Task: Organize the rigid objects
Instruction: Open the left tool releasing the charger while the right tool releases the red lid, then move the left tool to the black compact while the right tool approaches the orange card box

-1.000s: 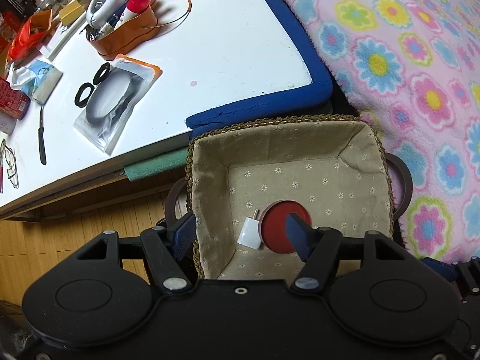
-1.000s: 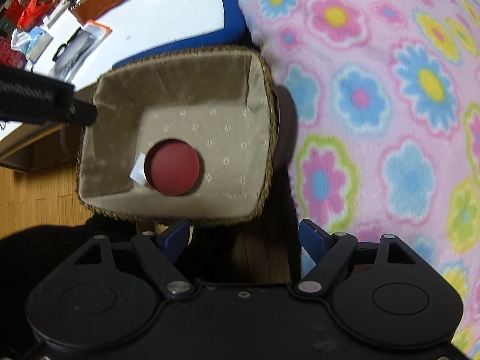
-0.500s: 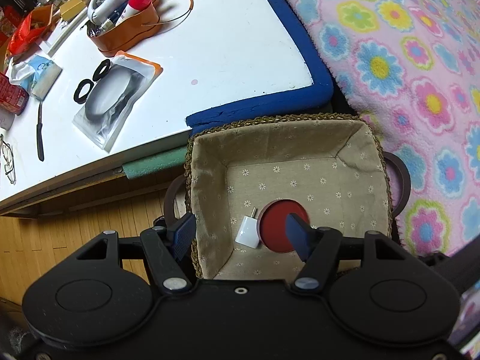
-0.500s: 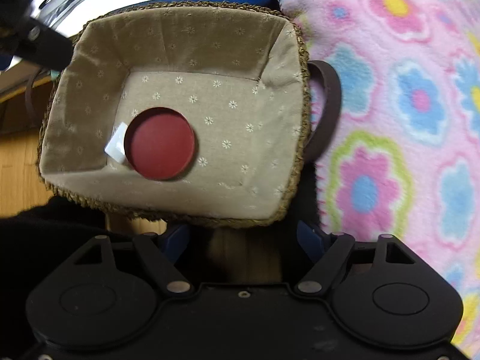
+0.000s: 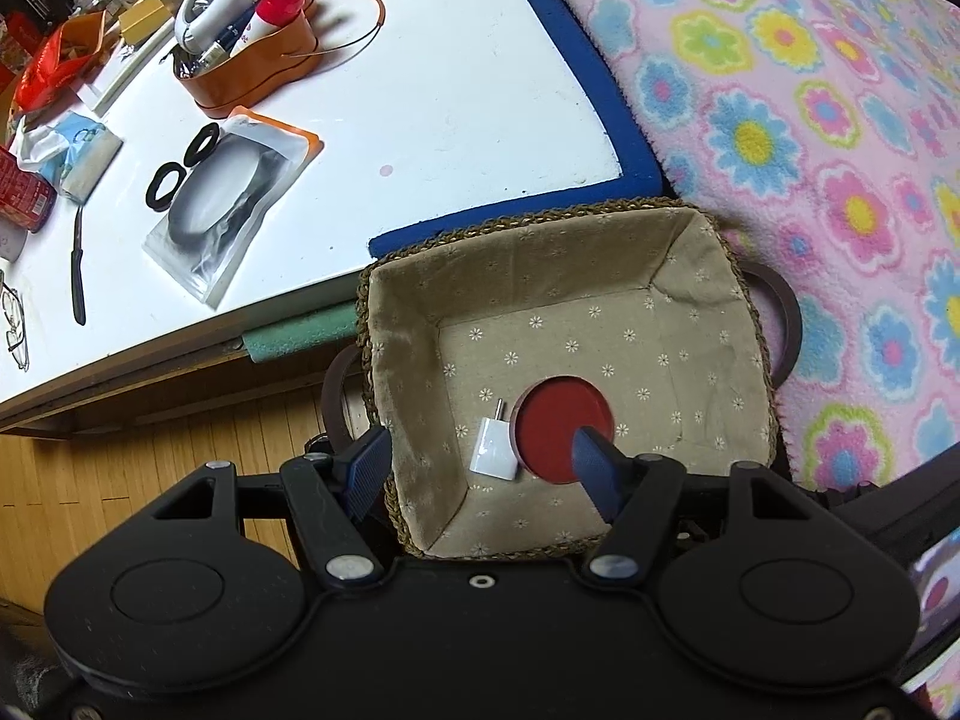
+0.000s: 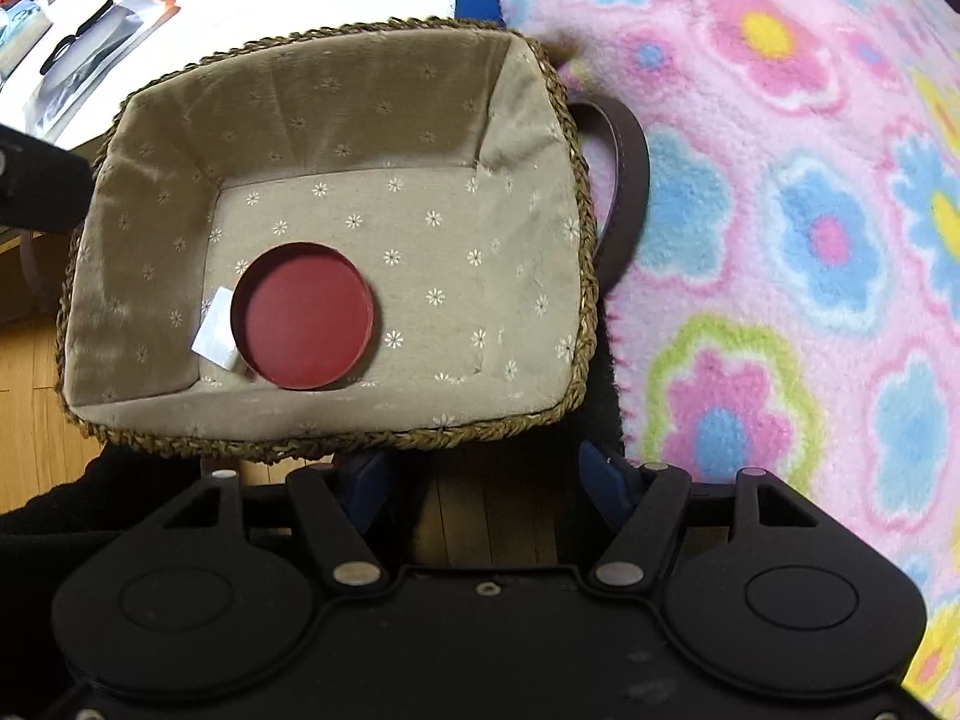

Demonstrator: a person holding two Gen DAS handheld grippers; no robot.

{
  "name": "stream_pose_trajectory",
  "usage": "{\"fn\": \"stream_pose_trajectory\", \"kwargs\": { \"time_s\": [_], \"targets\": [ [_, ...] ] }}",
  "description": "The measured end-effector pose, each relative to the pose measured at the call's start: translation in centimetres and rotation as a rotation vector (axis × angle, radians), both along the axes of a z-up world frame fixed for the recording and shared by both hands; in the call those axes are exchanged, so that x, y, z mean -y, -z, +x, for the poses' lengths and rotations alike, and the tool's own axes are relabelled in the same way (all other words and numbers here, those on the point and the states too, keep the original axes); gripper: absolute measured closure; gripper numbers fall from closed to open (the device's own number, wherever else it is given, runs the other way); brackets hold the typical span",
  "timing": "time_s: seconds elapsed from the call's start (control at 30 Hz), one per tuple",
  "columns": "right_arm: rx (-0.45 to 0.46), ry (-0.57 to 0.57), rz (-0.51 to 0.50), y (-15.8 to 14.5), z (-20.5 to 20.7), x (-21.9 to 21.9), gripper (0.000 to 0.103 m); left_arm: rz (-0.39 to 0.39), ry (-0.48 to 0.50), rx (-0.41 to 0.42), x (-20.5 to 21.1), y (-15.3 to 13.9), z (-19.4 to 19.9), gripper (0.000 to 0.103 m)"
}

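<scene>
Setting: white tabletop at far left, flowered pink blanket at right, wooden floor below

Basket: lined wicker basket sits between table edge and blanket, near both cameras

Contents: red round lid on the liner, white plug adapter touching its left side

Left gripper: left gripper spread wide and empty, straddling the basket's near-left wall

Right gripper: right gripper also wide apart, holding nothing, at the basket's near rim

Change: over the last second the right view has drawn nearer the basket, while lid and adapter have not shifted

Meaning: two items look stowed; black rings on the table likely remain
</scene>
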State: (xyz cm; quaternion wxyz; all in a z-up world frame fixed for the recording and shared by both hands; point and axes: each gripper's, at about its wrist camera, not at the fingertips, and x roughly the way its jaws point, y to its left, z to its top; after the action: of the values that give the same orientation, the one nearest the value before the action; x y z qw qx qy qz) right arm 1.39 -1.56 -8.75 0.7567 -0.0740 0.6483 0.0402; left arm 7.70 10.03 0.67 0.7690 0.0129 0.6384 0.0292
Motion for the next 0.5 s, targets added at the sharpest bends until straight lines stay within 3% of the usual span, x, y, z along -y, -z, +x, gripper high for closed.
{"fn": "stream_pose_trajectory", "kwargs": {
  "time_s": [0.13,0.5],
  "targets": [
    [-0.002,-0.006,0.024,-0.5,-0.6,0.7,0.028,-0.011,-0.012,-0.005,-0.2,0.0,0.1,0.039],
    [0.059,0.052,0.120,-6.5,-1.6,3.1,0.021,-0.026,0.026,0.003,0.3,-0.4,-0.4,0.035]
  ]
}}
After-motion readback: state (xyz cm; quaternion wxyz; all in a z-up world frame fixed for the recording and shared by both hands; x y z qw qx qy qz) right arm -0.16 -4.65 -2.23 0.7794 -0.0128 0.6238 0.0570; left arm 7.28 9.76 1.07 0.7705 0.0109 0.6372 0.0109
